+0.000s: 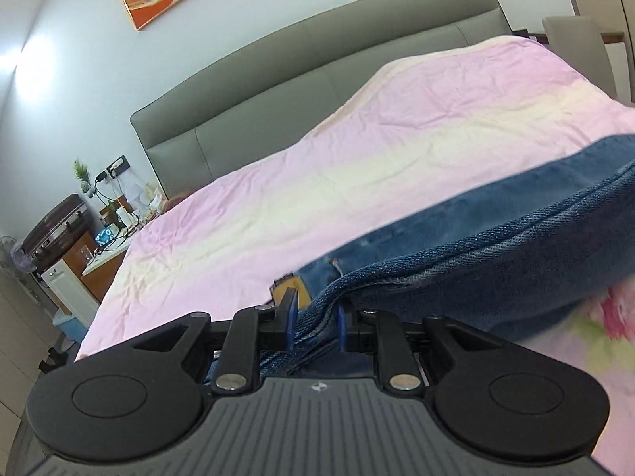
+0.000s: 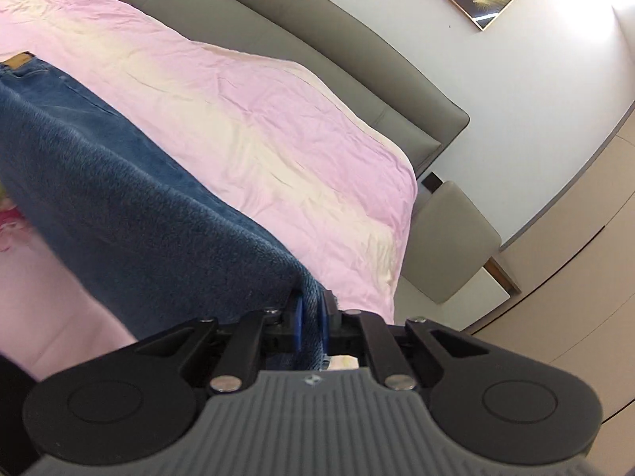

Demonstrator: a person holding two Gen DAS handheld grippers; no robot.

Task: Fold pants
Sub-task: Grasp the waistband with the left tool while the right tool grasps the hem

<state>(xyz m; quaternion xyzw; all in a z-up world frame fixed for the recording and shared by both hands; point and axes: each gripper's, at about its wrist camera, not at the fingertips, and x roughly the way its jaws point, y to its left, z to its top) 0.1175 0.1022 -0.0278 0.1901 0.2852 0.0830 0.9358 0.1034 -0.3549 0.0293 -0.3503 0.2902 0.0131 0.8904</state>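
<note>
Blue denim pants [image 1: 496, 246] stretch across a bed with a pink and cream cover [image 1: 357, 139]. My left gripper [image 1: 315, 323] is shut on a thick bunched edge of the pants near the tan waist label [image 1: 291, 295], lifted off the cover. In the right wrist view the pants [image 2: 119, 182] hang as a taut sheet from my right gripper [image 2: 311, 323], which is shut on a thin denim edge. The tan label [image 2: 20, 59] shows at the far left end there. The part of the pants under each gripper body is hidden.
A grey padded headboard [image 1: 317, 67] runs along the far side of the bed. A cluttered nightstand [image 1: 107, 234] and a suitcase [image 1: 55, 230] stand at the left. A grey chair [image 2: 448, 238] stands beside the bed's right edge [image 2: 405, 230]. Floral fabric [image 1: 611, 317] lies close by.
</note>
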